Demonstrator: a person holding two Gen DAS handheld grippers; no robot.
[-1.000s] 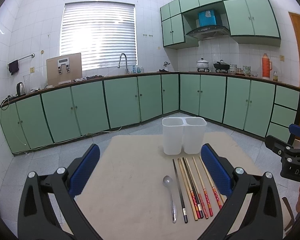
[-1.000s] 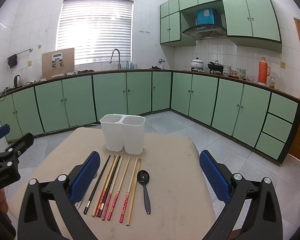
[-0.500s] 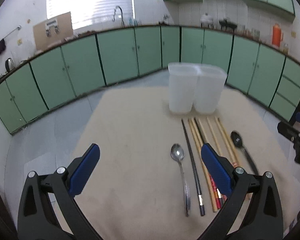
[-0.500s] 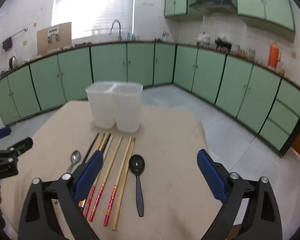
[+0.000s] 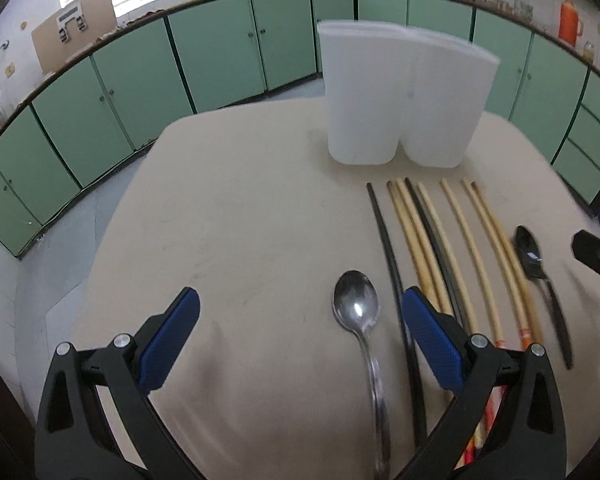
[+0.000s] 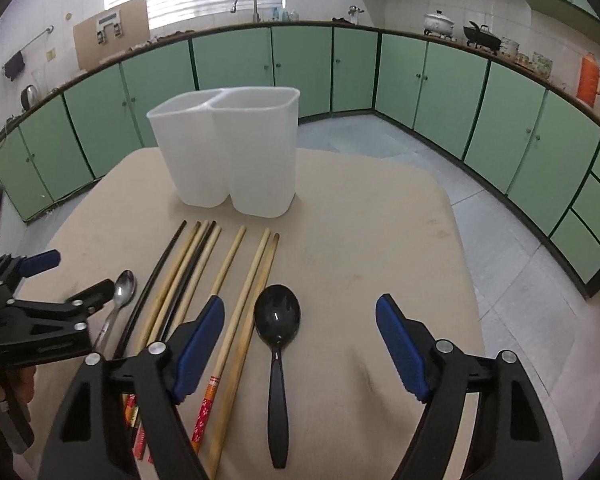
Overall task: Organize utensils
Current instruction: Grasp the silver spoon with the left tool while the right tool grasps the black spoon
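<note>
A white two-compartment holder [image 5: 404,96] [image 6: 228,152] stands at the far side of the beige table [image 5: 240,220]. In front of it lie several chopsticks [image 5: 432,240] [image 6: 204,276] side by side, wooden and black. A metal spoon [image 5: 358,312] [image 6: 120,300] lies left of them, a black spoon [image 6: 277,320] [image 5: 538,268] right of them. My left gripper [image 5: 300,320] is open, low over the table, its right finger above the black chopstick. My right gripper [image 6: 300,328] is open, with the black spoon's bowl between its fingers.
Green kitchen cabinets [image 6: 440,80] run around the room behind the table. The table's rounded edges [image 6: 456,216] drop to a tiled floor. The left gripper's body [image 6: 40,320] shows at the left of the right wrist view.
Both grippers have moved forward and tilted down toward the table. The utensils and the holder now look much closer. Both stay open.
</note>
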